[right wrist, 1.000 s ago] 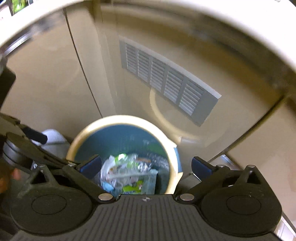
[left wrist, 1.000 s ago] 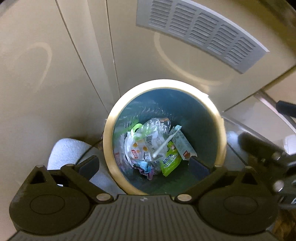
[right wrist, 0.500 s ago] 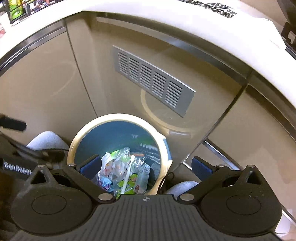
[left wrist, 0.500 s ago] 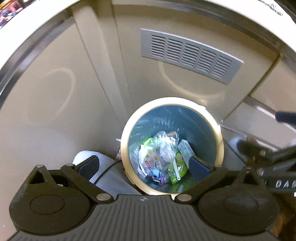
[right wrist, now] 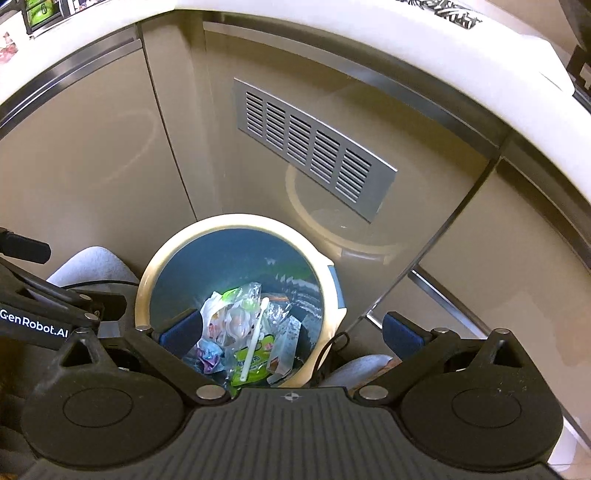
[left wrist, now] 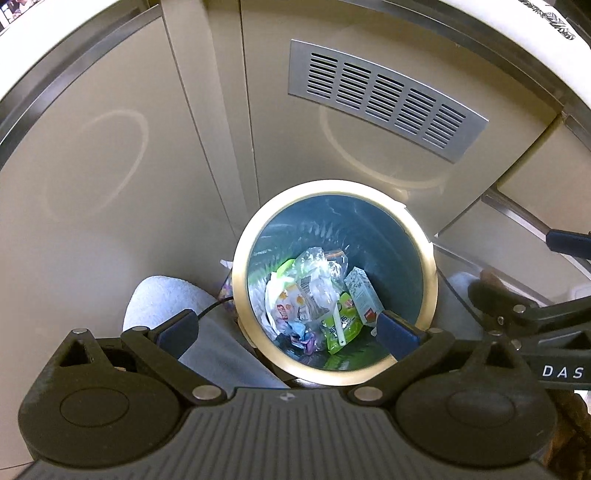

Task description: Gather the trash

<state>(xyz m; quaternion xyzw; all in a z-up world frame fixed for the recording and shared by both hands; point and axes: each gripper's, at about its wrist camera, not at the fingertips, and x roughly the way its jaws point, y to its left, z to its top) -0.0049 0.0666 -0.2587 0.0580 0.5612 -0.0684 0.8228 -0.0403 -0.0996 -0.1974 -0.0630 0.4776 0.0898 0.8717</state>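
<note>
A round bin with a cream rim and a dark blue inside stands on the floor against beige cabinet fronts. Inside lies a heap of trash: clear plastic wrappers, a green pouch, a small carton and a white plastic spoon. My left gripper hangs open above the bin's near rim, holding nothing. My right gripper is open and empty too, above the bin's right side. Each gripper's body shows at the edge of the other's view.
Behind the bin a metal vent grille sits in the cabinet panel under a white countertop. Grey slippers flank the bin on the floor, and a thin black cable lies by its left side.
Both grippers have lifted and drawn back from the bin, which now looks smaller and lower in both views. The countertop edge has come into sight. The trash heap lies settled inside.
</note>
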